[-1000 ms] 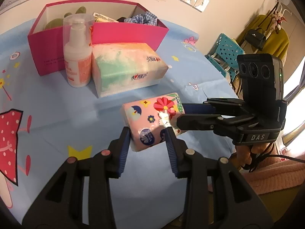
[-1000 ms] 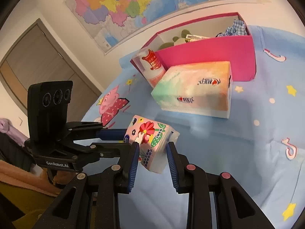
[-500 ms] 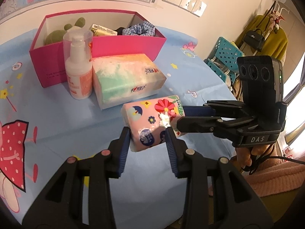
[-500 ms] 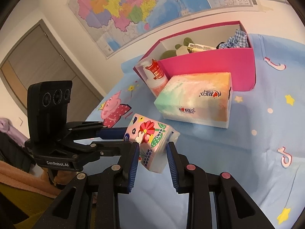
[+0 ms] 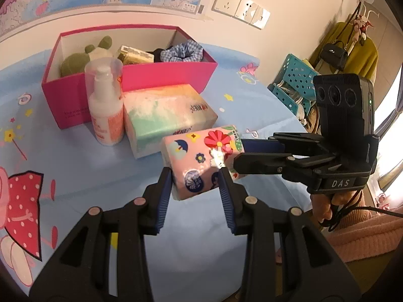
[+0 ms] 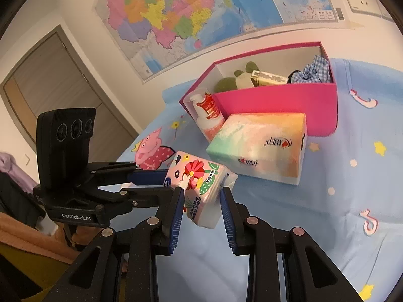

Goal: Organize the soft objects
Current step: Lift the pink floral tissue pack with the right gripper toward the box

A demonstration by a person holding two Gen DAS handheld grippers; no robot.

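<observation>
From my left wrist view, the pink box's (image 5: pixel 161 75) front wall hid the lower parts of the green plush (image 5: pixel 83 59) and the checked cloth (image 5: pixel 181 52). The spray bottle (image 5: pixel 105 105) covered part of that wall. Print on the floral tissue pack (image 6: pixel 201 188) was too small to read. The person's hand (image 5: pixel 325 206) was, I think, mostly hidden behind the other gripper.

A large colourful paper wall map (image 6: pixel 201 12) hangs on the cream wall above white plastic sockets (image 5: pixel 240 6). A grey-brown wooden door (image 6: pixel 58 83) stands left; daylight enters a window (image 5: pixel 390 136).
</observation>
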